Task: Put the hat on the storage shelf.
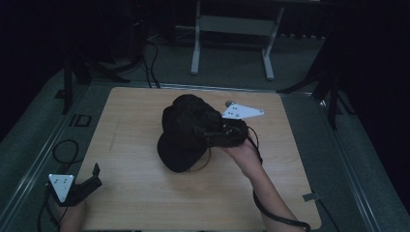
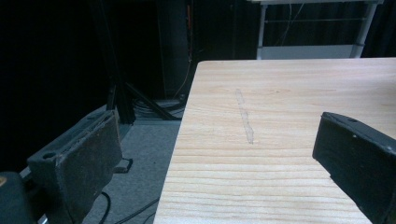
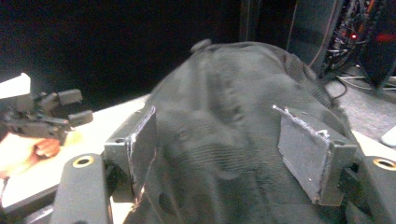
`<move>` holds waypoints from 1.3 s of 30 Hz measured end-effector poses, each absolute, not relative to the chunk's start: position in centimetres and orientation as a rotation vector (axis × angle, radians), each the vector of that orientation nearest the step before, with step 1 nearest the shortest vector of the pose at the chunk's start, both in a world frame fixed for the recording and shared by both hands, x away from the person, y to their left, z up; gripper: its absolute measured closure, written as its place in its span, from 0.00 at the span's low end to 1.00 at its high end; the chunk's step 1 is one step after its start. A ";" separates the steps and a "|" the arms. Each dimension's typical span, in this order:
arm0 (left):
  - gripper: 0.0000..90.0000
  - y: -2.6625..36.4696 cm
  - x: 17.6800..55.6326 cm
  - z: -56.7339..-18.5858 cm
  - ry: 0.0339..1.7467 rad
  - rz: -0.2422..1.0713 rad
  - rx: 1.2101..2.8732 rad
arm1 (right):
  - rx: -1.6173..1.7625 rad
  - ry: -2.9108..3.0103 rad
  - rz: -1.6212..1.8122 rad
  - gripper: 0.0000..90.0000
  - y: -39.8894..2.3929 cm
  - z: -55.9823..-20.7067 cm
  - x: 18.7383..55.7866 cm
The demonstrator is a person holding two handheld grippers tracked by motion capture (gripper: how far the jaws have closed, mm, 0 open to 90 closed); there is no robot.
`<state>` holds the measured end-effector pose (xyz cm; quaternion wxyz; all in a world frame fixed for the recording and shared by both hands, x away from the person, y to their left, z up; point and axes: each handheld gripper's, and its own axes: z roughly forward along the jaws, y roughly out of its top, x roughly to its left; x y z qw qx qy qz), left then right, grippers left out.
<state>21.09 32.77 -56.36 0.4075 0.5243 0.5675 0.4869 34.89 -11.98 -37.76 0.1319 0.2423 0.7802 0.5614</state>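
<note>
— Black mesh cloth is what the cap appears to be made of; it sits near the middle of the wooden desk, a little toward 12 o'clock, with its brim pointing toward 6 o'clock.

— How is it being approached?

— The right hand-held gripper is laid against the crown from 3 o'clock. In the right gripper view the jaws stand apart with the crown bulging between them; the fabric lies against or very near the left pad, but no pinch can be made out.

— And the other one?

— The left hand-held gripper is held at the desk's 7 o'clock corner, well apart from the cap, its jaws wide apart with nothing between them.

— How would the cap be expected to handle?

— It is judged light and soft. The crown would likely collapse and fold under the pads, so a bunched fold of fabric could slip free. The brim is probably stiffer, and its edge, or the seam where brim meets crown, is judged the surer place to be gripped.
</note>
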 end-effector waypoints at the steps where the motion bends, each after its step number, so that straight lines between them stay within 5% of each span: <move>1: 0.02 32.8 21.1 -56.4 1.430 1.228 1.322 | 0.701 2.261 1.643 0.31 -12.1 -37.7 34.9; 16: 0.02 32.8 21.1 -56.4 1.432 1.227 1.320 | 0.713 2.202 1.679 0.15 -14.2 -35.7 35.0; 39: 0.02 32.8 21.1 -56.4 1.435 1.226 1.318 | 0.790 2.185 1.575 0.15 -19.7 -37.6 35.5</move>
